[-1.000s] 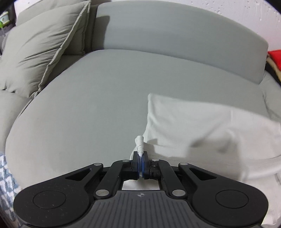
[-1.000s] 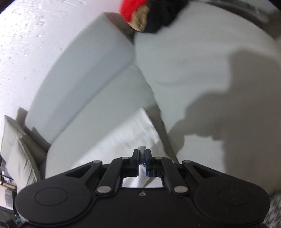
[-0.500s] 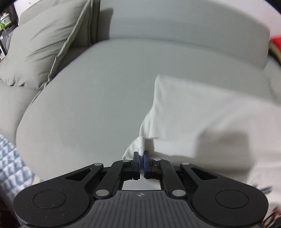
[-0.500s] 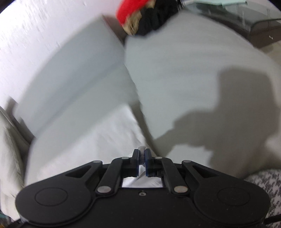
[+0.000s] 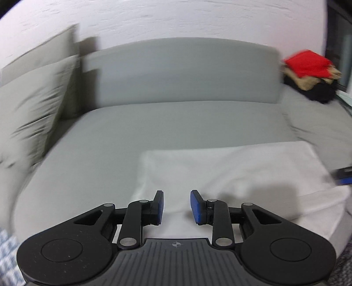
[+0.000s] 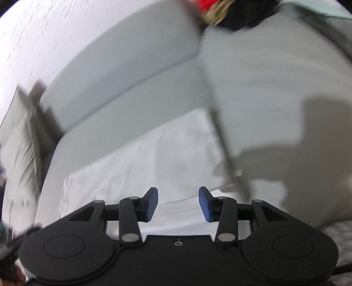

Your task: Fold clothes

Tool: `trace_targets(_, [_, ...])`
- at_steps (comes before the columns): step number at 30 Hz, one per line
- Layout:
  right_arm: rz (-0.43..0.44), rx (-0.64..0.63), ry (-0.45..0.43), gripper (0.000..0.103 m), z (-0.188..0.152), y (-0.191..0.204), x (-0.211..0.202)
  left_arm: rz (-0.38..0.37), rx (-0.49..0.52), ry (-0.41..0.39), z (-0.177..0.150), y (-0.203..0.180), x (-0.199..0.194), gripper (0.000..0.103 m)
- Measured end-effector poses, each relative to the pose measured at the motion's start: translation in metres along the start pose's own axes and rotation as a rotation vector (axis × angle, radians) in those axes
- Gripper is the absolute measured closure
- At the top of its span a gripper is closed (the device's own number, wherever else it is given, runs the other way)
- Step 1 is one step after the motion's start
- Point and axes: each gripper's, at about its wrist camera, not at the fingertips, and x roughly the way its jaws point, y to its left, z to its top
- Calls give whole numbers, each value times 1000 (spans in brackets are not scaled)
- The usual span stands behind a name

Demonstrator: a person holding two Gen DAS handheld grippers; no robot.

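Observation:
A white garment (image 5: pixel 231 173) lies folded flat on the grey sofa seat (image 5: pixel 154 123), towards its front right. My left gripper (image 5: pixel 177 205) is open and empty above the garment's near left edge. In the right wrist view the same white garment (image 6: pixel 154 158) lies spread below my right gripper (image 6: pixel 178 203), which is open and empty above its near right edge. A blue-black part of the right gripper (image 5: pixel 343 176) shows at the right edge of the left wrist view.
A pile of red, tan and black clothes (image 5: pixel 312 72) sits on the sofa's far right; it also shows in the right wrist view (image 6: pixel 231 13). Grey cushions (image 5: pixel 33 105) lean at the left. The sofa back (image 5: pixel 187 70) stands before a white wall.
Both grippers have opened and let go of the white garment, which now lies flat on the seat. Both have drawn back and tilted up.

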Motion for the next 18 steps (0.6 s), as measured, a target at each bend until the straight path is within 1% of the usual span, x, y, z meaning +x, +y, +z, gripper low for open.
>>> trace_targets(1, [0, -9, 24, 66, 3, 6, 12, -27, 26, 29, 5, -9, 14, 73])
trace_targets(2, [-1, -14, 47, 74, 3, 12, 20, -34, 56, 68, 9, -17, 31, 73])
trace_targets(3, [-5, -11, 65, 79, -2, 21, 22, -26, 89, 107, 12, -24, 48, 73])
trace_targets(4, [-17, -9, 82, 86, 2, 24, 32, -14, 113, 138, 13, -29, 63, 73])
trace_targets(5, [-39, -15, 93, 87, 3, 28, 38, -4, 136, 168, 13, -33, 78, 73])
trace_targets(6, [-71, -27, 95, 87, 3, 29, 44, -8, 139, 199, 10, -34, 85, 73])
trace_targets(8, [-133, -58, 124, 87, 2, 32, 52, -18, 143, 262, 5, -34, 99, 77])
trace_targets(9, [-154, -72, 149, 87, 0, 32, 55, -55, 136, 287, 2, -31, 97, 80])
trace_targets(10, [-147, -78, 181, 87, -3, 29, 55, -113, 159, 308, -3, -30, 88, 86])
trace_targets(11, [-133, -83, 221, 87, -7, 27, 53, -170, 182, 330, -8, -28, 78, 88])
trace_targets(12, [-98, -87, 280, 86, -12, 25, 46, -234, 211, 347, -17, -25, 63, 89])
trace_targets(13, [-63, -91, 331, 87, -18, 24, 38, -285, 237, 335, -28, -18, 46, 89])
trace_targets(14, [-25, -96, 360, 87, -27, 20, 25, -327, 259, 319, -38, -10, 28, 87])
trace_targets(15, [14, -101, 390, 87, -36, 17, 12, -361, 260, 303, -48, -1, 12, 86])
trace_targets(16, [40, -110, 403, 86, -44, 13, -1, -358, 232, 286, -54, 7, 1, 82])
trace_targets(18, [41, -125, 344, 84, -51, 5, -27, -353, 177, 250, -67, 24, -22, 81])
